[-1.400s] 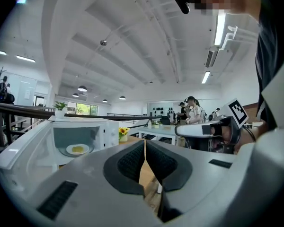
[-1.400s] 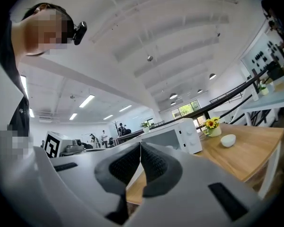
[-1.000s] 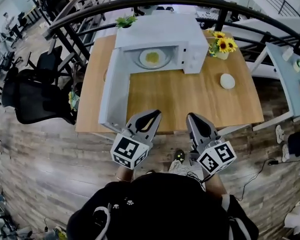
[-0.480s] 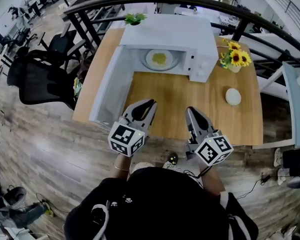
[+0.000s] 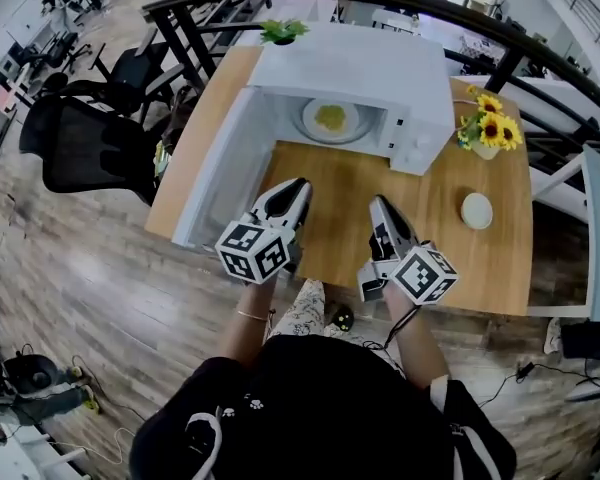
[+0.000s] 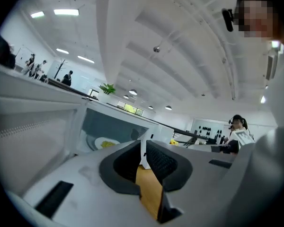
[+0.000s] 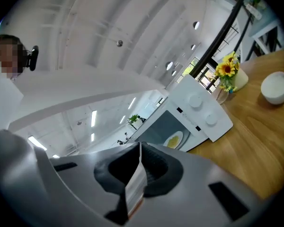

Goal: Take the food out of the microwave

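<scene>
Food (image 5: pixel 331 118), a yellow heap on a pale plate, lies inside the microwave, untouched and well apart from both claws.

The wooden worktop (image 5: pixel 430 238) carries everything. The white microwave (image 5: pixel 360 68) stands at its far side, with its door (image 5: pixel 225 183) swung fully open to the left, so the cavity faces the person. A vase of sunflowers (image 5: pixel 490 130) stands just right of the microwave, and a small white bowl (image 5: pixel 476 210) sits nearer on the right. Neither is in the line of reach.

The left claw (image 5: pixel 292 186) and the right claw (image 5: pixel 380 206) hover side by side over the near part of the worktop, both pointing towards the cavity. Each gripper view shows its claw pressed together at the tips with nothing between the pads, and the plate (image 5: pixel 337 120) showing beyond the tips.

As I judge it, the step in hand is the approach: the door is already open and the grasp is not yet begun. The next move calls for spreading at least one claw before it enters the cavity. It should then go in low and level to pinch the near rim of the plate, not the food itself. The open door hems in the left side, so the left claw has less room to swing. The plate should come out flat over the cavity's sill, so that the food does not slide.
</scene>
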Available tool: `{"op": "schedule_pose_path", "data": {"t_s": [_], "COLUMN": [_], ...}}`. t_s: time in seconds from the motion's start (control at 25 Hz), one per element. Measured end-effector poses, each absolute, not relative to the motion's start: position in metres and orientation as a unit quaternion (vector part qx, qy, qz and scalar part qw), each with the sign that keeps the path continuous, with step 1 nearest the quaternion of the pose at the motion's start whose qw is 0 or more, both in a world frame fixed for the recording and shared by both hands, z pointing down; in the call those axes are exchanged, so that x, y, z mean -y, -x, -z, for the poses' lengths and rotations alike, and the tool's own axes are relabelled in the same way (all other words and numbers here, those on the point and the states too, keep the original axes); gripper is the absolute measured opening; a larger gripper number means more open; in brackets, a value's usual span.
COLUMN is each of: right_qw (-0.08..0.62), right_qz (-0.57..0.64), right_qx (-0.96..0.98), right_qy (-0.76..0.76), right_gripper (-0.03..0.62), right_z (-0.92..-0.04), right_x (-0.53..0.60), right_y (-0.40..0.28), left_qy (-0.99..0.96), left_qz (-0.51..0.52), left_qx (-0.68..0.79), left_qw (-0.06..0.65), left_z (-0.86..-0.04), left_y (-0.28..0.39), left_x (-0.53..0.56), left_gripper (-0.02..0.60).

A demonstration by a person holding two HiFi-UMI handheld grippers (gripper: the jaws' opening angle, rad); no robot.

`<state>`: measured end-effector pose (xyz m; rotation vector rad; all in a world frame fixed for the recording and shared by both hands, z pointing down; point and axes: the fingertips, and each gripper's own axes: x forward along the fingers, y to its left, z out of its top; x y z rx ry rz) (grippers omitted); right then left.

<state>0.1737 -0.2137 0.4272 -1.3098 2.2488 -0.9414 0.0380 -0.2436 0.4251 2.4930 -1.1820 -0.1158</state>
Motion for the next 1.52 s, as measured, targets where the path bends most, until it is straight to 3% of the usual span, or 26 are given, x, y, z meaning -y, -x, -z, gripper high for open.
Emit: {"op": "schedule_pose_path", "data": {"t_s": [0.4, 0.64, 1.2, 1.52], "right_qw": [0.236, 0.226, 0.256, 0.234], "right_qz": [0.415, 0.428, 0.488, 0.479], "right_qx": [-0.741, -0.730, -0.676, -0.675], "right_qy": [0.472, 0.483, 0.489, 0.510], "right_gripper": [0.034, 0.054, 0.071, 0.094], "right_z": [-0.461, -0.482, -0.531, -0.543], "right_x": [0.277, 0.318, 0.382, 0.406], "right_y": [-0.168, -0.158, -0.152, -0.150], "left_qy": [-0.852, -0.840, -0.801, -0.784], "left_qz": [0.087, 0.091, 0.130, 0.150], "left_qx": [0.425, 0.423, 0.423, 0.414], "left_qw": [0.294, 0.327, 0.403, 0.437], "left_z": [-0.465, -0.485, -0.526, -0.536], "left_y": [-0.034, -0.038, -0.034, -0.032], "left_x": [0.303, 0.338, 0.390, 0.410], "left_gripper": [0.020, 0.075, 0.097, 0.127]}}
